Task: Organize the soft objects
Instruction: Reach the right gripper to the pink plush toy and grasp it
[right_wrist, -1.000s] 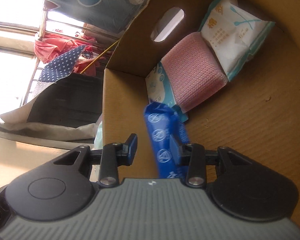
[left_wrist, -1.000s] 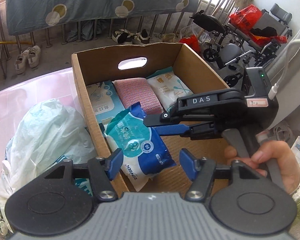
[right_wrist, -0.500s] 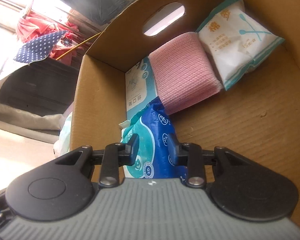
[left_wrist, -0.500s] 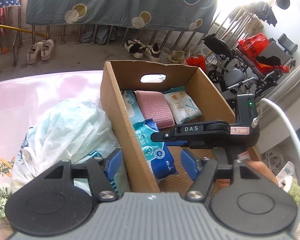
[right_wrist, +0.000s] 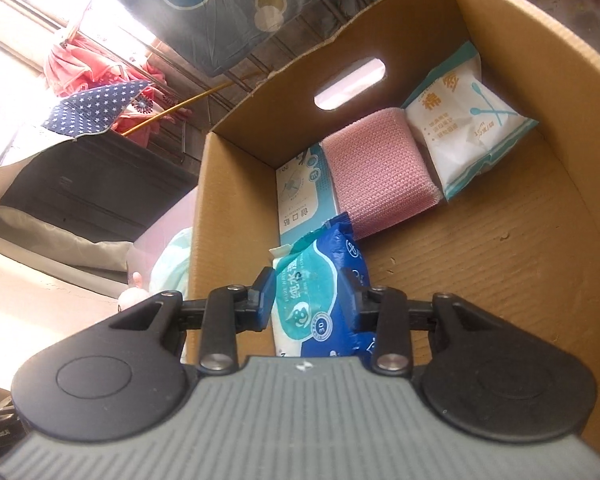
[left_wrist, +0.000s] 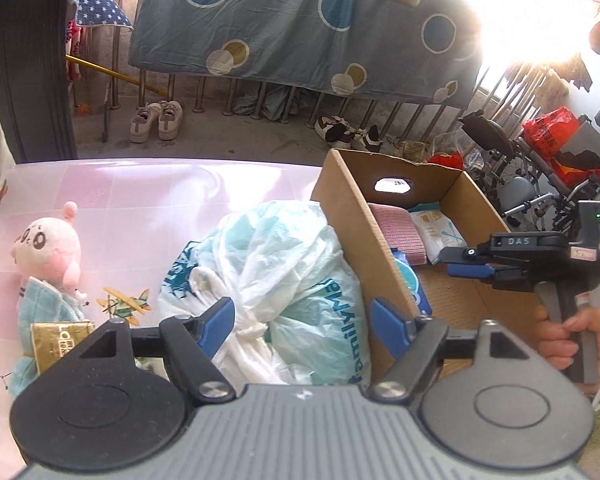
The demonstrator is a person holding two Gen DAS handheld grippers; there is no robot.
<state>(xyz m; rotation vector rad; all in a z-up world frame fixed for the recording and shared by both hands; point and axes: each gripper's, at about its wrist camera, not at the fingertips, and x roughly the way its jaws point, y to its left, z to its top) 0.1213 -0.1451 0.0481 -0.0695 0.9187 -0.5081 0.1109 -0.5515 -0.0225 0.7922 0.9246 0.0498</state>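
A cardboard box (left_wrist: pixel 356 216) (right_wrist: pixel 236 216) stands on the pink table. Inside at its far end lie a teal-white pack (right_wrist: pixel 300 196), a pink knitted cloth (right_wrist: pixel 376 168) (left_wrist: pixel 396 228) and a white tissue pack (right_wrist: pixel 468 120) (left_wrist: pixel 436 228). My right gripper (right_wrist: pixel 310 294) (left_wrist: pixel 466 268) is inside the box, its jaws wide around a blue wet-wipes pack (right_wrist: pixel 324 300) that lies on the box floor by the left wall. My left gripper (left_wrist: pixel 302 316) is open and empty, above a white plastic bag (left_wrist: pixel 268 280) just left of the box.
A pink plush doll in a teal robe (left_wrist: pixel 44 276) lies on the table's left side with a gold packet (left_wrist: pixel 60 344) on it. Shoes (left_wrist: pixel 156 120), a railing with a hanging sheet and a wheelchair (left_wrist: pixel 512 184) are beyond the table.
My left gripper has pulled back and to the left, from over the box to over the plastic bag. My right gripper's jaws have spread and the blue pack now lies flat on the box floor.
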